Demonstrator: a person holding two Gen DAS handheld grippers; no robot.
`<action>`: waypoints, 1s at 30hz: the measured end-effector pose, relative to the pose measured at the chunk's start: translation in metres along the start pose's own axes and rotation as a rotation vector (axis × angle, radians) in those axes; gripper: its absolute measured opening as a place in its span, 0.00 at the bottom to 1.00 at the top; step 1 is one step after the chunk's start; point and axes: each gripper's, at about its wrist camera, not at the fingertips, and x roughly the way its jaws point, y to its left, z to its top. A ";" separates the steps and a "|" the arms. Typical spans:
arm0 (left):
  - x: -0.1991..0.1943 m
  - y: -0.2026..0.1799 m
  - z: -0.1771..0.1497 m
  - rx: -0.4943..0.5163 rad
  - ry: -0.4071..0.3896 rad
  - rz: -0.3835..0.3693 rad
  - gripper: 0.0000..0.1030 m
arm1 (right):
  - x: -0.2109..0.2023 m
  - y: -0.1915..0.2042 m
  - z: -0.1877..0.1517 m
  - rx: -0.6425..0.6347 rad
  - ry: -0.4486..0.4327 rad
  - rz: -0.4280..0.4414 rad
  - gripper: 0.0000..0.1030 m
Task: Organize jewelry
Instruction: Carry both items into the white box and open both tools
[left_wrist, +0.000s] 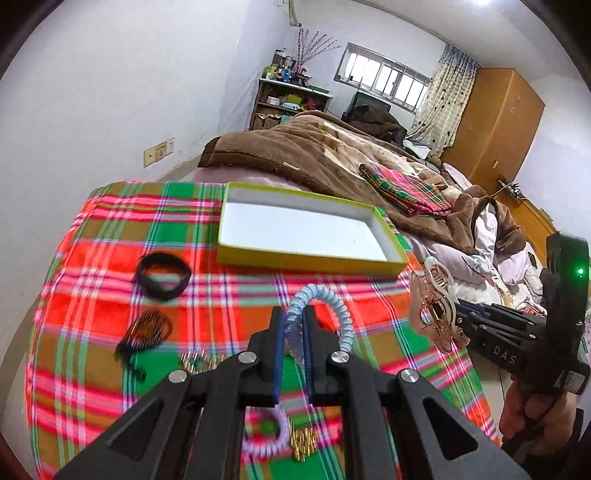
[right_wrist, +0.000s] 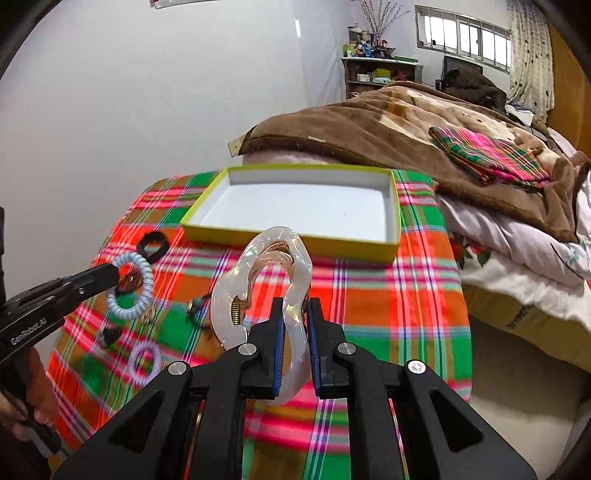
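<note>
Carrying two pieces at once, I have my left tongs (left_wrist: 293, 332) pinched on a pale blue spiral coil hair tie (left_wrist: 321, 314) and my right tongs (right_wrist: 295, 325) clamped on a translucent pearly claw hair clip with a brass spring (right_wrist: 258, 288), both held up above the red, green and orange plaid cloth (left_wrist: 110, 258) that covers the bed. Ahead of both sits the shallow yellow-green cardboard box with a white inside (left_wrist: 306, 258), which as far as I can see holds nothing yet, so I judge the step in hand is the carry toward it. Next I would need to bring each load over the near rim, lower it past the wall and only then ease the grip; the clip is bulky (and held by one side only), so it could swing or catch the rim. My left view shows the clip from the side, with its rose-gold teeth and the right device beside the bed's edge, plus small gold pieces (left_wrist: 304, 445) low on the cloth. My right view shows the coil tie as a full ring and the box's whole floor. Waiting on the cloth are a black band (left_wrist: 162, 275), a dark brown comb (left_wrist: 147, 330) and a lilac coil tie (right_wrist: 145, 360).
</note>
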 end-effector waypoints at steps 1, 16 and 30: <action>0.006 0.001 0.006 0.000 0.004 -0.002 0.09 | 0.003 -0.002 0.006 -0.002 -0.003 -0.003 0.12; 0.092 0.012 0.078 0.040 0.040 0.009 0.09 | 0.086 -0.034 0.073 -0.006 0.033 -0.053 0.12; 0.158 0.029 0.075 0.042 0.159 0.067 0.10 | 0.150 -0.049 0.079 -0.009 0.140 -0.086 0.13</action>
